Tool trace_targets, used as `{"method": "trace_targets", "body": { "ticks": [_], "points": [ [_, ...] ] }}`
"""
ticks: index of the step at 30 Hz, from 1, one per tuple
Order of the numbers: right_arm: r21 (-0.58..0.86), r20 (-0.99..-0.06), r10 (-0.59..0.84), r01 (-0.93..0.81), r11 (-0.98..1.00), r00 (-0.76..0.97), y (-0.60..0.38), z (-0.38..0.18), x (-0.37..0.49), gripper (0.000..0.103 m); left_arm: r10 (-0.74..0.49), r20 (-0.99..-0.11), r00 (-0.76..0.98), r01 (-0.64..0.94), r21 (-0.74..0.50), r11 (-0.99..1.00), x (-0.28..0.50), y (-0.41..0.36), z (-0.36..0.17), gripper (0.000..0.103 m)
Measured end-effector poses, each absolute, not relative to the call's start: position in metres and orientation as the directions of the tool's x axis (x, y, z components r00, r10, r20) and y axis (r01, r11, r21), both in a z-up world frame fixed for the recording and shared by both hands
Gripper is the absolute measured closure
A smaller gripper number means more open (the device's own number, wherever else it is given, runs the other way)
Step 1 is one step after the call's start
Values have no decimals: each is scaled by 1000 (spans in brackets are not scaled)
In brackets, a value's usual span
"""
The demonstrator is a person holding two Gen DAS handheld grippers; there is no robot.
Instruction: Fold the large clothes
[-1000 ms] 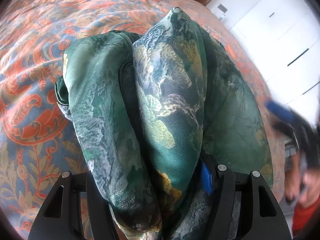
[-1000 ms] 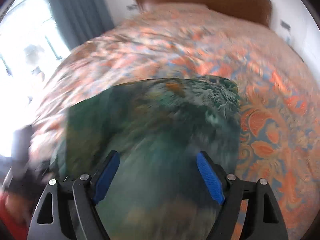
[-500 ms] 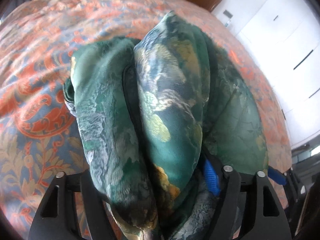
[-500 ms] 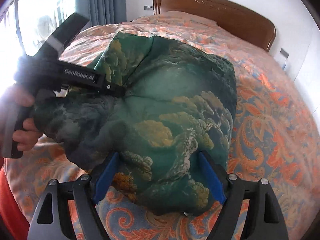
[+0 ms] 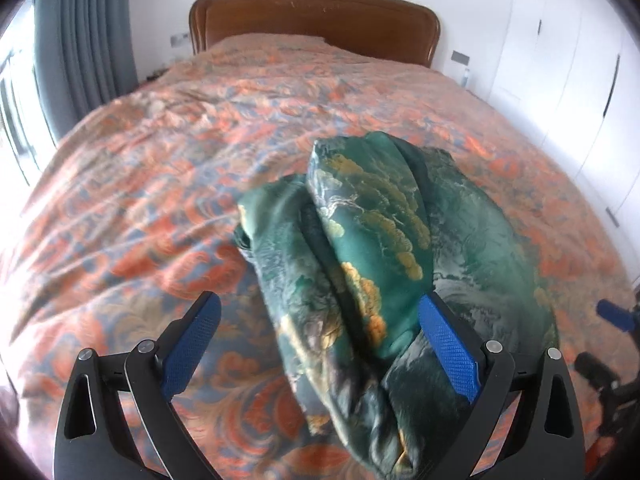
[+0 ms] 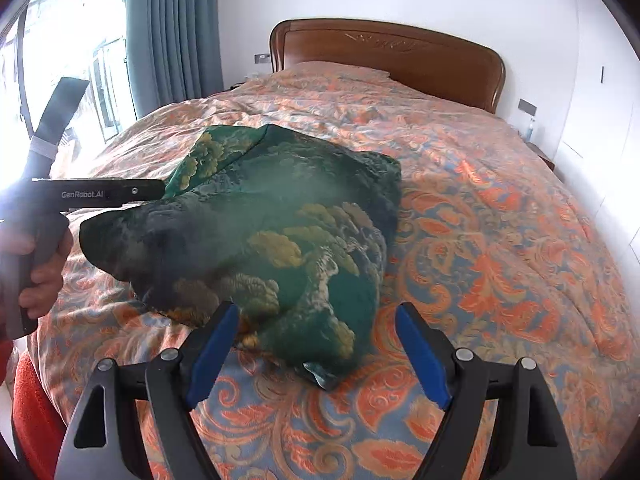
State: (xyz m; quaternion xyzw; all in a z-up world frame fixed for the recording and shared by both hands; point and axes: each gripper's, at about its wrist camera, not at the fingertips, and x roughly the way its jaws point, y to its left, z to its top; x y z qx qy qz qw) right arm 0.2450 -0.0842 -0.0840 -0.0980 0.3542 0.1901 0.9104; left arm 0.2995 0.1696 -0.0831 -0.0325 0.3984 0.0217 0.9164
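a bedroom with white cupboard doors, blue-grey curtains (image 6: 176,28) by a bright window and a wooden headboard (image 6: 392,56), and filling most of both views a bed under an orange and blue paisley bedspread (image 6: 500,248). the landmark here is the green garment (image 6: 272,236), a satiny piece printed with gold and white clouds, lying bunched in a soft, thick bundle on the bedspread toward the foot of the bed, well short of the headboard. my reading is that the folding itself is about done and the step in hand is setting the bundle down and letting go; the next move would call for both tools to draw back without dragging the slippery cloth, or else for a light tidy of the loose corner at the garment's near edge. the left gripper (image 5: 320,344) is spread wide, its right pad against the near end of the garment and its left pad over bare bedspread beside it, so it brackets the cloth but grips nothing. the right gripper (image 6: 320,344) is also wide apart and holds nothing; the garment's near corner sits between its pads without being pinched. from the right wrist view the left tool's black body lies along the garment's far left side, held in a hand (image 6: 38,272).
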Motion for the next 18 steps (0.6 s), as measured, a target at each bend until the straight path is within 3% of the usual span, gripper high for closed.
{"method": "trace_targets", "body": {
  "ticks": [15, 18],
  "points": [
    [-25, -688, 276, -402, 915, 671, -101, -88, 228, 20, 190, -655, 731, -101, 172, 980, 282, 153, -54, 4],
    [-18, -695, 277, -401, 916, 664, -102, -89, 225, 20, 171, -672, 721, -93, 151, 984, 281, 152, -56, 2]
  ]
}}
